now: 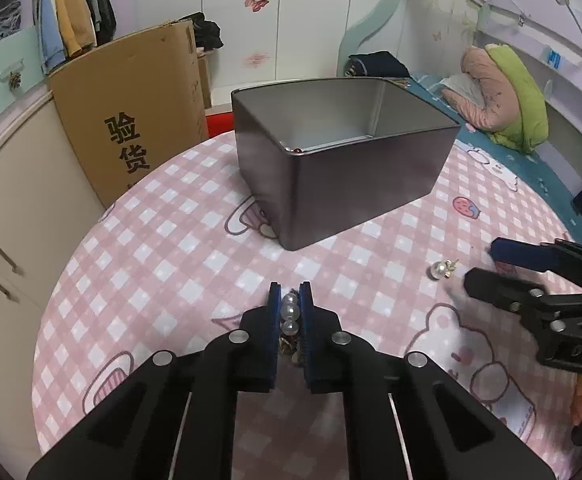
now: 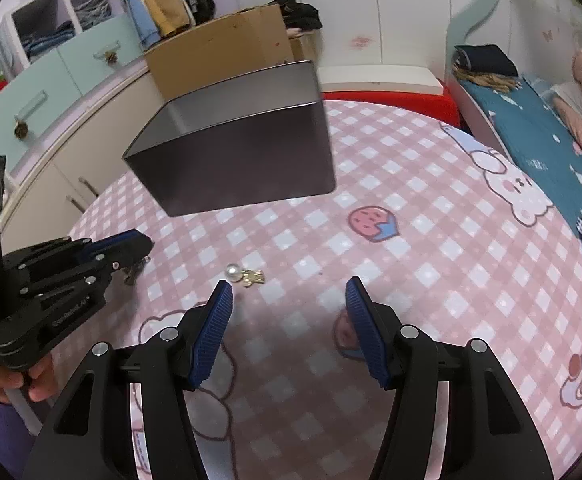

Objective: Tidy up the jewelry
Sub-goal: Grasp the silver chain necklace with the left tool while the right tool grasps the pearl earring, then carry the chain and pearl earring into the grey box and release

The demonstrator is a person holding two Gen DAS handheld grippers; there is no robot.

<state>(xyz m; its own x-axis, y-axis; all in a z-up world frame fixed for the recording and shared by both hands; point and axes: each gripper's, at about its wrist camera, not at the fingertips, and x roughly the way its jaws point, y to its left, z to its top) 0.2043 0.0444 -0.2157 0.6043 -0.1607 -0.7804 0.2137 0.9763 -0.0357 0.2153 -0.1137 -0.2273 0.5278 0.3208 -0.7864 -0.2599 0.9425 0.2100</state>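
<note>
My left gripper [image 1: 289, 292] is shut on a pearl jewelry piece [image 1: 290, 312] with a dark dangling part, held just above the pink checked tablecloth. A dark metal tin [image 1: 355, 184], open at the top, stands beyond it; small beads [image 1: 293, 149] show inside. A pearl earring with a gold charm [image 2: 246, 274] lies on the cloth, just ahead of the left fingertip [image 2: 223, 300] of my right gripper [image 2: 289, 286], which is open and empty. The earring [image 1: 443, 269] also shows in the left wrist view, beside my right gripper [image 1: 479, 264]. My left gripper [image 2: 139, 250] shows in the right wrist view.
A round table with a pink checked cloth [image 2: 411, 240] carries everything. A cardboard box [image 1: 131, 120] and a cabinet [image 1: 7, 216] stand to the left. A bed with a teal sheet [image 2: 551, 152] lies to the right.
</note>
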